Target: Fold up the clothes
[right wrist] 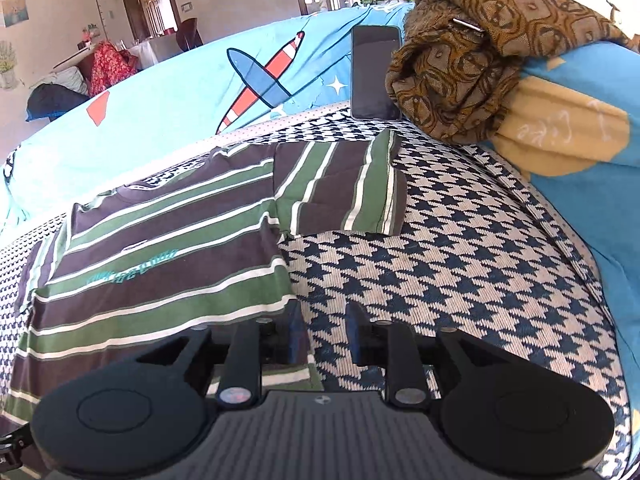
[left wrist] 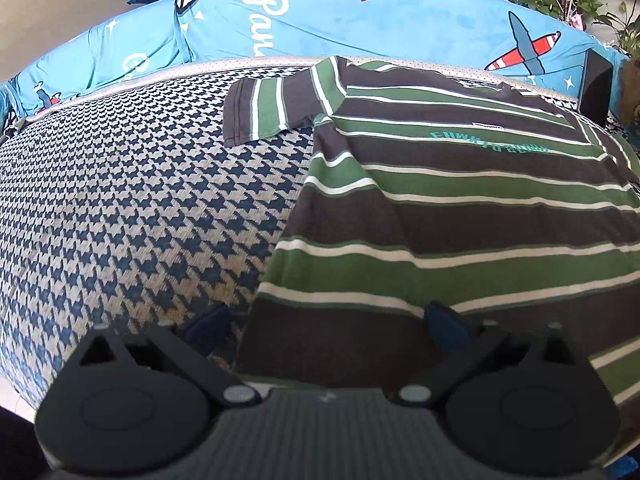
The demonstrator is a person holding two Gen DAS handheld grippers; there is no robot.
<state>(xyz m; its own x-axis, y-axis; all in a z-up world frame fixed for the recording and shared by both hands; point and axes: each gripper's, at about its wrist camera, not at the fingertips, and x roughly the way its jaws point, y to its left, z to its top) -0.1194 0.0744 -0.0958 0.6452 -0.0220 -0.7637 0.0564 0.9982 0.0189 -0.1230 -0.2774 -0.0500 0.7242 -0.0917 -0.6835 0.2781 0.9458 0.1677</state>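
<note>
- The houndstooth cover (left wrist: 120, 208) (right wrist: 460, 248), woven in dark blue and cream, spreads over a cushioned seat and carries everything else.
- A blue printed sheet (left wrist: 320, 20) (right wrist: 172, 92) with red-and-white striped aeroplanes drapes over the backrest behind it.
- The striped T-shirt (left wrist: 460, 208) (right wrist: 160, 256), in bands of dark brown and green with thin white lines, lies flat on the houndstooth cover, teal lettering across its chest. Its collar points toward the backrest and both short sleeves are spread out to the sides.
- A brown patterned blanket (right wrist: 472, 56) sits bundled at the seat's right end, resting on a blue and yellow cushion (right wrist: 568, 132).
- The left claw (left wrist: 326, 326) is spread wide over the shirt's near left corner, one blue pad over the houndstooth cover and the other over the cloth; whether it touches the fabric cannot be told.
- The right claw (right wrist: 326, 334) is parted at the shirt's near right edge, its left finger touching the hem and its right finger over bare houndstooth cover.
- A dark phone (right wrist: 375, 72) leans upright against the backrest, just beside the blanket.
</note>
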